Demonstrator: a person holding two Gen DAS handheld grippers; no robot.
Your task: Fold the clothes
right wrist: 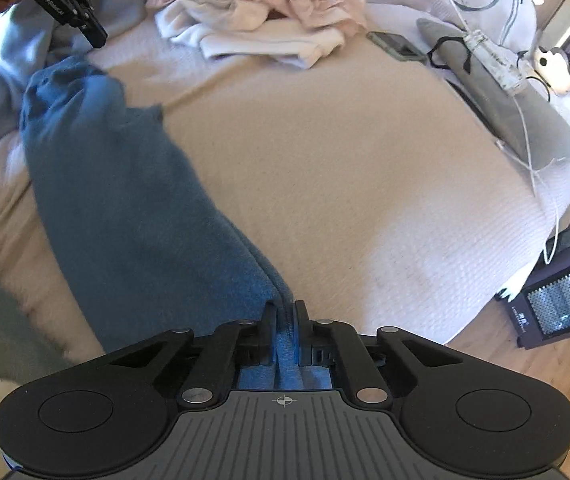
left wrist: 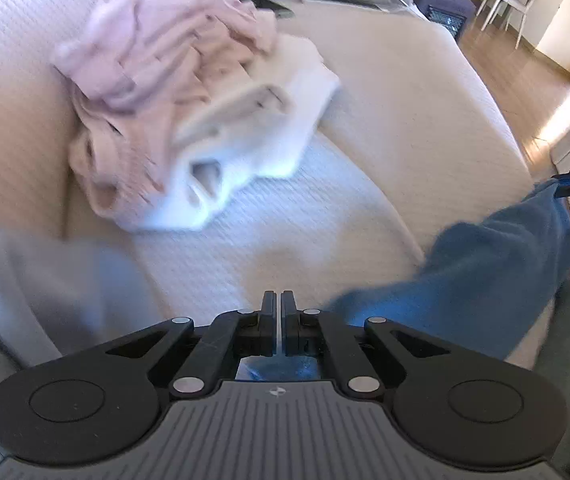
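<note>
A blue garment [right wrist: 125, 200] is held stretched above the bed [right wrist: 345, 168] between the two grippers. The right gripper [right wrist: 284, 312] is closed on a bunched fold of it, blue cloth showing between the jaws. The left gripper [left wrist: 278, 300] has its jaws drawn almost together, with blue fabric seen just behind them; in the right wrist view its tip [right wrist: 85, 28] sits at the garment's upper corner, so a grip there is judged likely, though the pinch itself is not plainly shown. The cloth hangs twisted and bunched rather than spread, so a crooked fold could result if it is laid down like this. A thin pinch could slip under tension. A pile of pink and white clothes [right wrist: 261, 12] lies toward the bed's far edge and could be caught by a wide swing.
</note>
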